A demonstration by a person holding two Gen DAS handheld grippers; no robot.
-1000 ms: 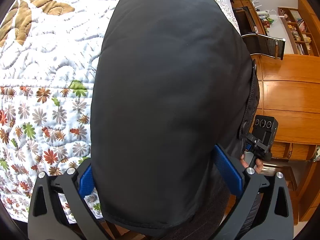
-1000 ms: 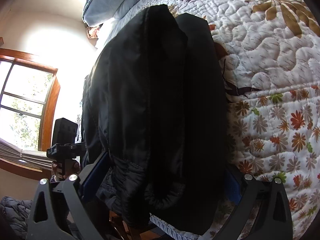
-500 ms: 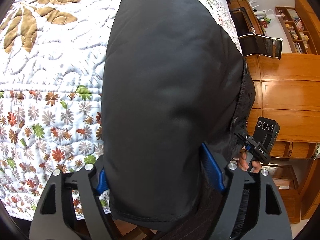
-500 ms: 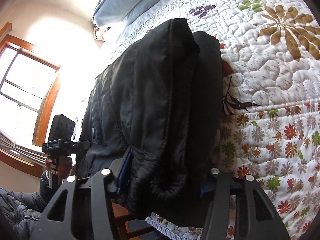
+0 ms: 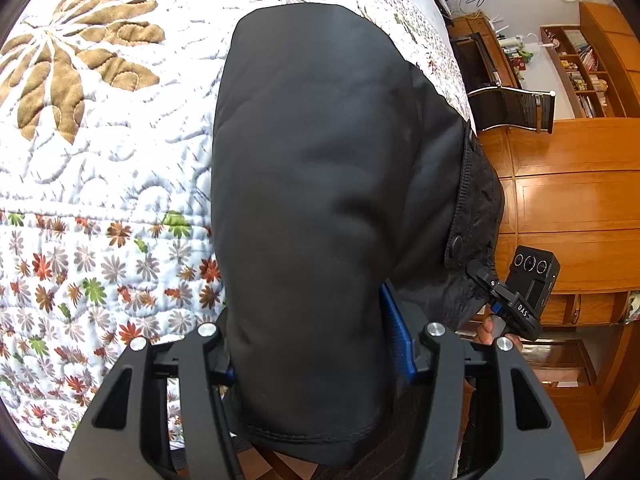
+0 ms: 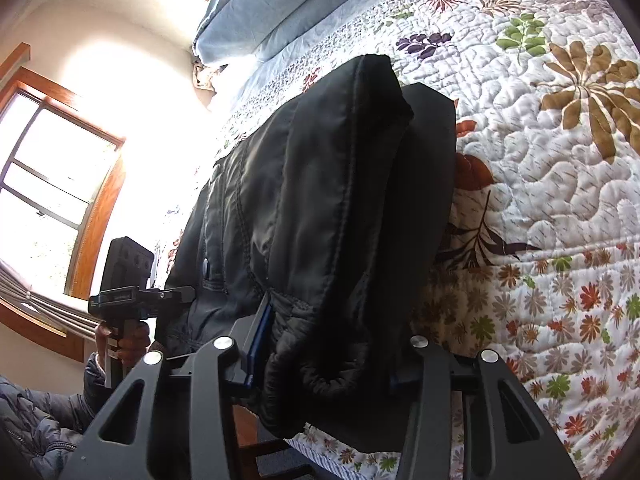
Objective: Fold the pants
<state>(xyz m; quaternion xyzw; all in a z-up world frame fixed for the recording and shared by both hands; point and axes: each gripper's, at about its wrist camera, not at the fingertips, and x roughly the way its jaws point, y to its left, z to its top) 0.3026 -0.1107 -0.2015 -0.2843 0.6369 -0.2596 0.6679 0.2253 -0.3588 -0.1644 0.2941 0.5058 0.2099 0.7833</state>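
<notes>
The black pants [image 5: 320,184] lie folded over on the floral quilt [image 5: 100,168], at the edge of the bed nearest you, and they fill the middle of both wrist views. In the left wrist view the smooth dark cloth runs from the upper centre of the frame down to the bottom centre, where its stitched hem hangs past the bed edge between the two arms of your left gripper [image 5: 310,346]. The blue pads [image 5: 394,332] press against the cloth from either side, so your left gripper is clenched on the pants. A snap button [image 5: 456,245] and a quilted lining show at the right edge of the fabric.

In the right wrist view the pants [image 6: 328,208] rise from the lower centre toward the upper middle, bunched in thick layers, with a rolled elastic cuff at the bottom. Your right gripper [image 6: 320,354] has that bunched end between its fingers; the left blue pad [image 6: 259,332] lies against the cloth, the other is in shadow, and the grip looks closed on the pants.

Each view shows the other gripper beside the cloth. Pale blue pillows [image 6: 264,4] sit at the upper left of the right view, a window [image 6: 52,192] at far left. Wooden cabinets [image 5: 568,200] fill the right of the left view.
</notes>
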